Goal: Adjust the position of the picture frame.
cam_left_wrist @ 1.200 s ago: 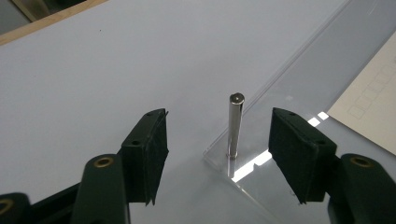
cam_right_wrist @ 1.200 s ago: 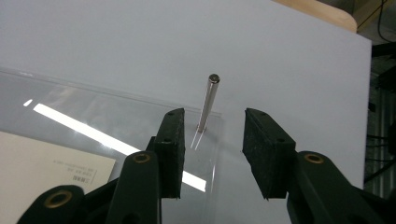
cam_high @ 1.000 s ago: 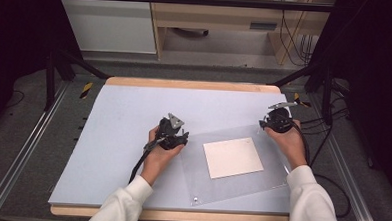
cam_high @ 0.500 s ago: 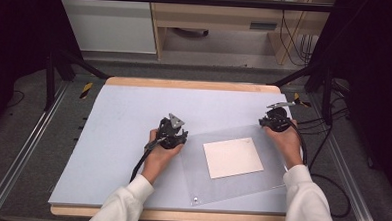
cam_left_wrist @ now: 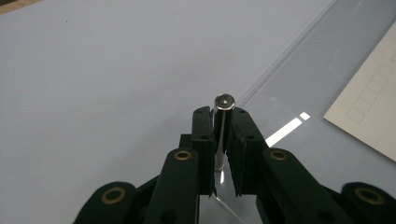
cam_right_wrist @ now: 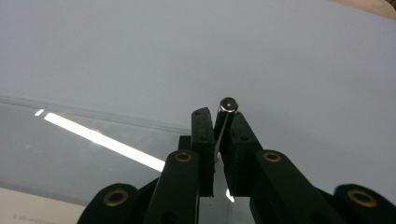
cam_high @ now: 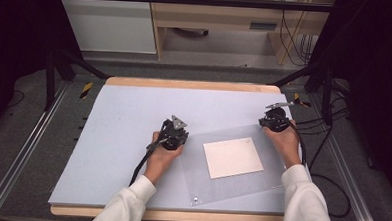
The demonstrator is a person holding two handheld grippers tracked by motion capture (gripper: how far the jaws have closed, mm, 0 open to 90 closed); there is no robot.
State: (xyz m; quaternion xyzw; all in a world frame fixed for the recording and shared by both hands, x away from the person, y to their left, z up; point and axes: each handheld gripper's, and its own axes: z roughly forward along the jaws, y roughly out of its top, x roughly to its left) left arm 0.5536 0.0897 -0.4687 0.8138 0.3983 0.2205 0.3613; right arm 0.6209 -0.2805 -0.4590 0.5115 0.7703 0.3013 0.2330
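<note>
A clear plastic sheet (cam_high: 281,164) lies on the pale blue table mat (cam_high: 123,132), with a cream paper card (cam_high: 233,157) under or inside it. My left gripper (cam_high: 175,132) is shut on the sheet's far left corner. In the left gripper view the jaws (cam_left_wrist: 220,114) pinch the thin edge just below a small round metal stud (cam_left_wrist: 224,101). My right gripper (cam_high: 273,119) is shut on the far right corner, and its jaws (cam_right_wrist: 220,116) clamp the edge below another stud (cam_right_wrist: 228,104). A third stud (cam_high: 195,198) sits at the near left corner.
The mat rests on a wooden tabletop (cam_high: 195,84) with metal rails (cam_high: 27,148) along both sides. Cables (cam_high: 328,141) trail off the right edge. The card's printed boxes (cam_left_wrist: 369,98) appear at the right of the left gripper view.
Almost nothing differs; the right hand has edged slightly left, while the left gripper and the sheet hold their places.
</note>
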